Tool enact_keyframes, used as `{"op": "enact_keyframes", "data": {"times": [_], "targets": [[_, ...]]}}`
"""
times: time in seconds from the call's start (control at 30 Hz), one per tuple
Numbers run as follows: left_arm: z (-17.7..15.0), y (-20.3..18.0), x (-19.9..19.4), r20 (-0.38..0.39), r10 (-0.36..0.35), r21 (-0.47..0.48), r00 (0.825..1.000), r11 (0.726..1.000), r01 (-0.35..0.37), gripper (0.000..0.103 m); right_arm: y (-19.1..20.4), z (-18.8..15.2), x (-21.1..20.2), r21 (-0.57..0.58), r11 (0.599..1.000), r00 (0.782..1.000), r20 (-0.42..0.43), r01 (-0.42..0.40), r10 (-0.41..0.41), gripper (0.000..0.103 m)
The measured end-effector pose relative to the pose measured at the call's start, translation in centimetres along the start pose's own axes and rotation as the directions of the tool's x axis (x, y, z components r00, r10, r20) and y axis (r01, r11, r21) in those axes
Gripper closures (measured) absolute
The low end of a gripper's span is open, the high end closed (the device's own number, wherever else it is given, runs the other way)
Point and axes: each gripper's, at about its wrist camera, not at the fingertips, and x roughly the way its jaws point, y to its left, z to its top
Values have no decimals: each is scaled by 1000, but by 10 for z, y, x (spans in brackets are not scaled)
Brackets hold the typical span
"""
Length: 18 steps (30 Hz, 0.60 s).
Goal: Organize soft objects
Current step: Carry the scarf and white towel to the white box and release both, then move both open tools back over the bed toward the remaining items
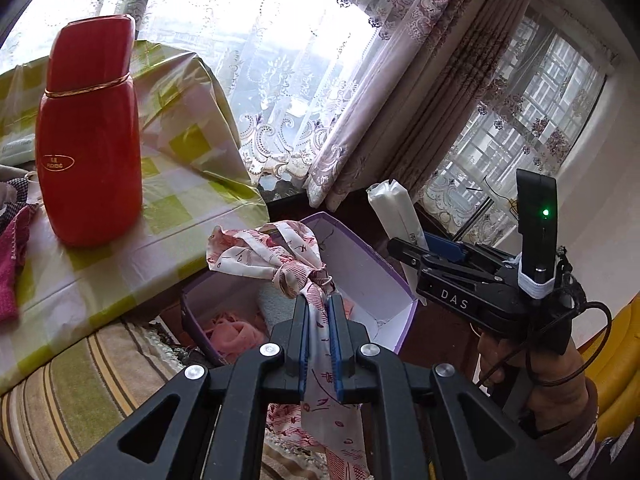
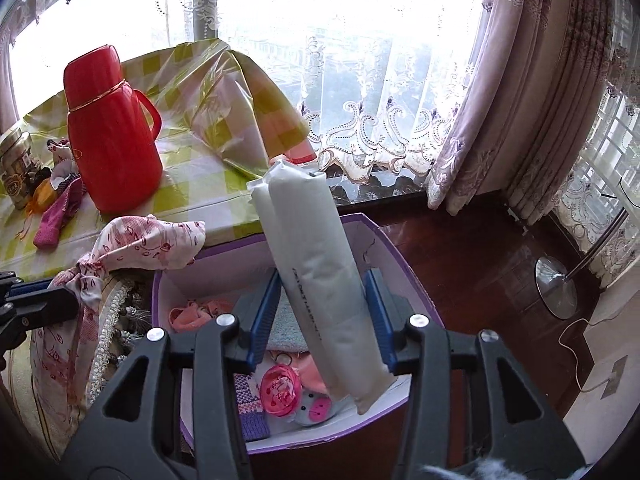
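Observation:
My left gripper (image 1: 319, 304) is shut on a pink-and-white patterned scarf (image 1: 276, 258), knotted in the middle, held over the near edge of a purple box (image 1: 394, 280). My right gripper (image 2: 325, 284) is shut on a long white soft package (image 2: 316, 264), held upright above the same purple box (image 2: 400, 256). The box holds several soft items: a pink cloth (image 2: 192, 314), a light blue towel (image 2: 285, 332), a pink flower piece (image 2: 280, 392) and a purple knit (image 2: 250, 408). The scarf (image 2: 132, 248) and the left gripper (image 2: 24, 308) show at the left of the right wrist view.
A red thermos (image 1: 90, 140) stands on a table with a yellow-green checked plastic cover (image 1: 180, 184). A magenta knit piece (image 2: 56, 216) and a jar (image 2: 16, 168) lie beside it. Curtains and a window are behind. A lamp base (image 2: 558, 288) stands on the dark wood floor at right.

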Motion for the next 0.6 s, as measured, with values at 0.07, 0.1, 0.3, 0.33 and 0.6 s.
{"op": "enact_keyframes", "data": {"times": [0.07,0.1,0.3,0.33,0.6], "targets": [[0,-5,7,-21,-4,7,1000,1000,4,74,-4,0,-1,10,1000,1000,5,24,-24,41],[0,-6,9,-25,-7,9,1000,1000,7,63,-6,0,-2,14,999,999,10,32,-32,35],[0,-8,8,-19,-5,20,1000,1000,5,52,-8,2,-1,25,999,999,8,40,-40,30],[0,-7,6,-16,0,17,1000,1000,1,52,-7,2,-2,24,999,999,8,38,-39,30],[-3,18,-18,34,47,-31,998,998,-46,52,15,7,-13,17,1000,999,24,-25,25,23]]}}
